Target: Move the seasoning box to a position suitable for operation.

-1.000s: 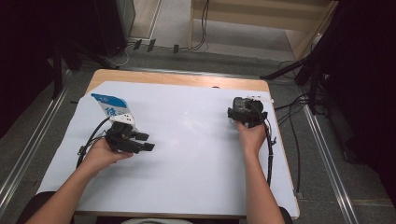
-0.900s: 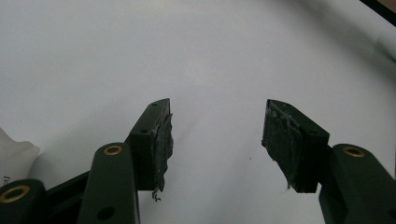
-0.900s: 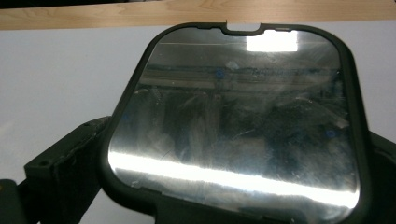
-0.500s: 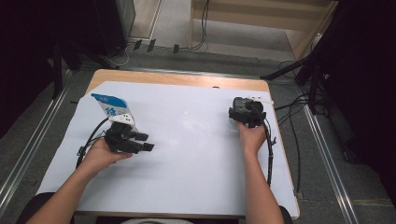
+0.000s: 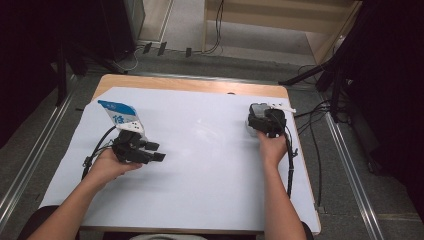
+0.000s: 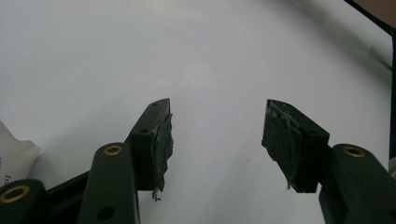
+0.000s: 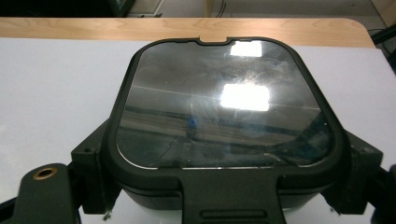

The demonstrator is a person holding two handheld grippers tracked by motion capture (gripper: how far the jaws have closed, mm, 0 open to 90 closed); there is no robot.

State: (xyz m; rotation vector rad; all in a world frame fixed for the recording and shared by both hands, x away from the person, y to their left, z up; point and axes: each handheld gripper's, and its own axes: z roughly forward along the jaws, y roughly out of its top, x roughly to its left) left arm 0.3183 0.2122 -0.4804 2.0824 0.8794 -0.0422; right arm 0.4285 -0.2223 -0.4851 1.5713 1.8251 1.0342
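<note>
A dark square lidded box with a glossy transparent top (image 7: 224, 105) is shown at the right side of the bench (image 5: 210, 190), near its far edge, resting on the white sheet (image 5: 210, 150) that covers most of the wooden top. The box is gripped at its near side by the right gripper (image 5: 266, 121), whose fingers are pressed against its two flanks, as is seen in the right gripper view, where ceiling lights are mirrored in the lid. The right hand (image 5: 272, 147) is placed just behind that gripper, with a cable (image 5: 290, 165) trailing toward the near edge. At the left side of the bench, well apart from the box, the left gripper (image 5: 156, 151) is held low over the sheet with its fingers (image 6: 156, 140) spread and nothing between them. A white packet with blue print (image 5: 121, 116) stands just beyond it, at the sheet's far left. A slip is judged possible: the hold is taken on smooth plastic walls at one side only, so a quick lift or tilt could let the box pivot out and drop, or let the lid spring loose. Compared with the earlier high views, no change is seen; both hands, the box and the packet are found in the same places.
</note>
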